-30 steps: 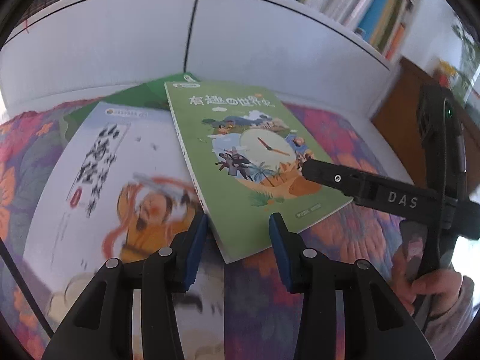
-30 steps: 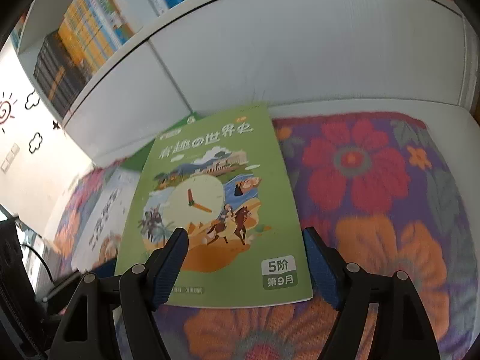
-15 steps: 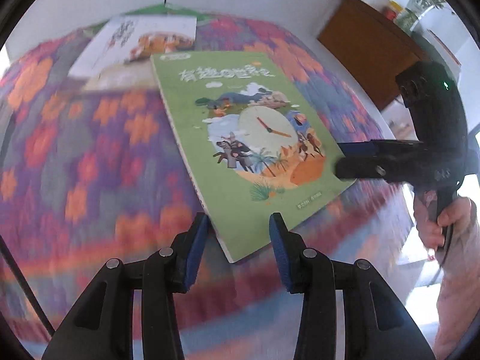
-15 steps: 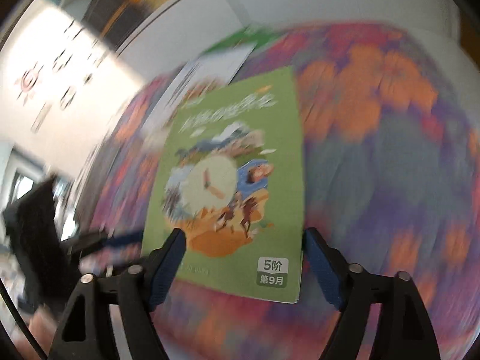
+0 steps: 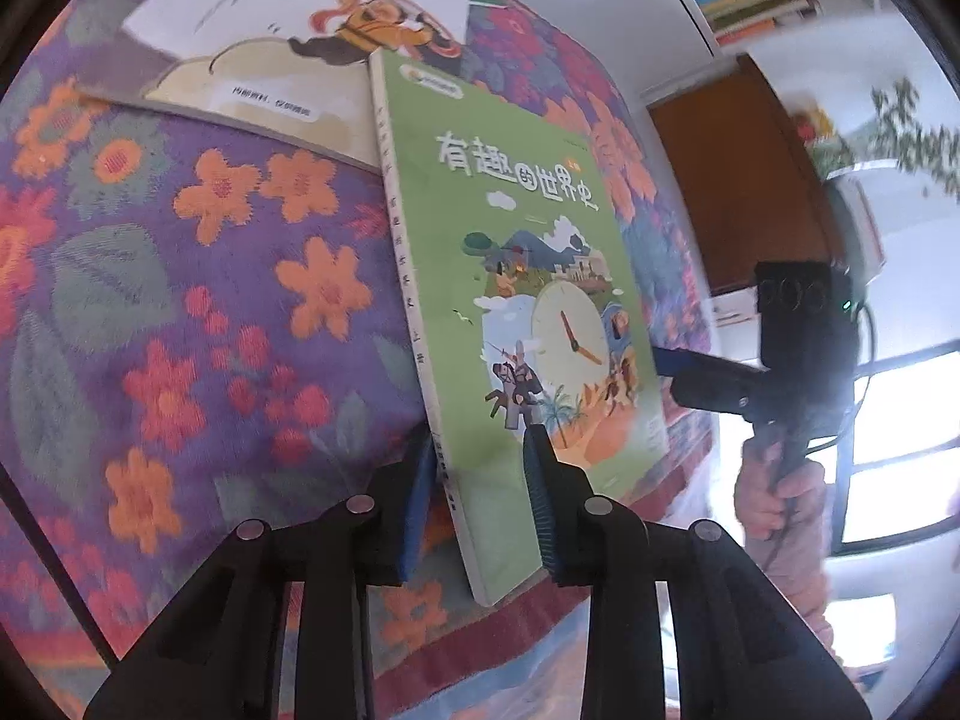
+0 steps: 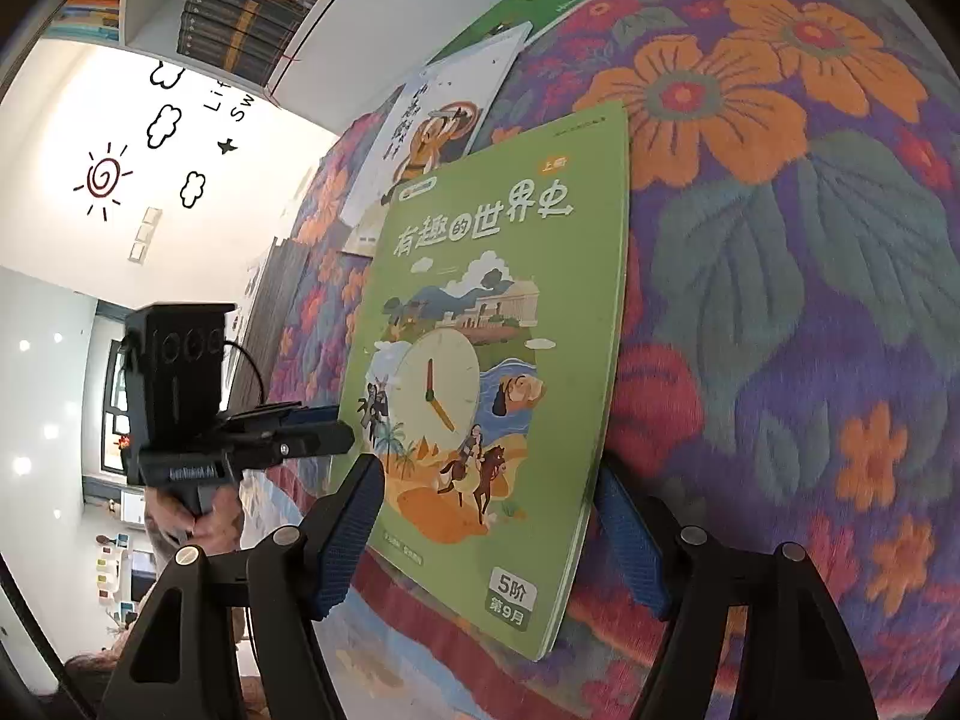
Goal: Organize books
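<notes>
A green book with a clock picture (image 5: 528,300) is lifted off the floral cloth and tilted on edge. My left gripper (image 5: 477,510) is shut on its spine-side lower corner. My right gripper (image 6: 489,540) straddles the book's opposite lower edge (image 6: 498,396), its blue pads wide apart with one on each side; whether they press the book is unclear. A white book with an orange figure (image 5: 312,30) lies flat on the cloth behind, on top of a dark green book (image 6: 516,18).
The floral cloth (image 5: 180,300) covers the table. A white shelf wall with rows of books (image 6: 258,18) stands behind. A brown wooden cabinet (image 5: 738,168) is at the right. The table's front edge (image 5: 540,618) is close under the grippers.
The green book has been lifted from the white book, pulled toward the table's front edge and turned up on edge. Both grippers moved with it.
</notes>
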### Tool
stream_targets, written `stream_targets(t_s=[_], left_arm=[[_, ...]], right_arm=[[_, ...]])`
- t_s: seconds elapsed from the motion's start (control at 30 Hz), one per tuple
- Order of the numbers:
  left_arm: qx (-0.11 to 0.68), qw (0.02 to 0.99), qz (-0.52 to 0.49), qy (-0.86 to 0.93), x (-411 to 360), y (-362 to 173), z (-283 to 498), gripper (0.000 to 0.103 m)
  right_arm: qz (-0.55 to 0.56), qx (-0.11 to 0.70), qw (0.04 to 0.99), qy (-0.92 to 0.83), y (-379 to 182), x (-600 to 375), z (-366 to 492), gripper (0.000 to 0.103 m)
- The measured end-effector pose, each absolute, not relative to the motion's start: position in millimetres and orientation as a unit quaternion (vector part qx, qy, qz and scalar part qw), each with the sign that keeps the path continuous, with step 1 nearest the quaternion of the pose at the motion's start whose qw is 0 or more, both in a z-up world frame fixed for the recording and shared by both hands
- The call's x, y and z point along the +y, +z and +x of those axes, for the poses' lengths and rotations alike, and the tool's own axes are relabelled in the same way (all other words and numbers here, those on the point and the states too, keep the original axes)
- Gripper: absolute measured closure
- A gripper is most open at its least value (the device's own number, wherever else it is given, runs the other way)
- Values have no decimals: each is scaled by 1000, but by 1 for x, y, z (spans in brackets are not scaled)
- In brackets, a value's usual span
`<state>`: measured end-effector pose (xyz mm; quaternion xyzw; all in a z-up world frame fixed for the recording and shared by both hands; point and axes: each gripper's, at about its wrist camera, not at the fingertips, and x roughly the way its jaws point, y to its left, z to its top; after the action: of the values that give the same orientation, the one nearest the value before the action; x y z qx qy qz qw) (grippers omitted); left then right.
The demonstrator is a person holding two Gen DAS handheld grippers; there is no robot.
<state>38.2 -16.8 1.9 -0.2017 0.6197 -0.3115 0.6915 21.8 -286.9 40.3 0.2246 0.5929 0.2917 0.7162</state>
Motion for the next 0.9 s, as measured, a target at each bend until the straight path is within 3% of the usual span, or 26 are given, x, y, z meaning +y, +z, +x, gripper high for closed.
stream_targets(t_s=[0.17, 0.27, 0.37, 0.43, 0.47, 0.77, 0.9], left_arm=[[632, 669, -232, -316, -8, -7, 50, 83], [634, 665, -233, -318, -5, -8, 55, 82], [637, 663, -228, -321, -6, -7, 57, 82], [639, 659, -227, -324, -8, -7, 59, 82], [639, 659, -225, -326, -7, -7, 61, 82], [629, 684, -192, -315, -13, 0, 69, 82], [617, 709, -149, -307, -23, 10, 64, 82]], right_arm=[[242, 596, 706, 297, 39, -291, 31, 33], [243, 600, 704, 295, 38, -293, 39, 39], [247, 609, 698, 286, 35, -304, 42, 58], [266, 616, 686, 281, 28, -313, 48, 79], [275, 617, 680, 284, 24, -317, 49, 83], [316, 590, 671, 319, 14, -333, 51, 86], [276, 581, 711, 285, 30, -322, 39, 83]])
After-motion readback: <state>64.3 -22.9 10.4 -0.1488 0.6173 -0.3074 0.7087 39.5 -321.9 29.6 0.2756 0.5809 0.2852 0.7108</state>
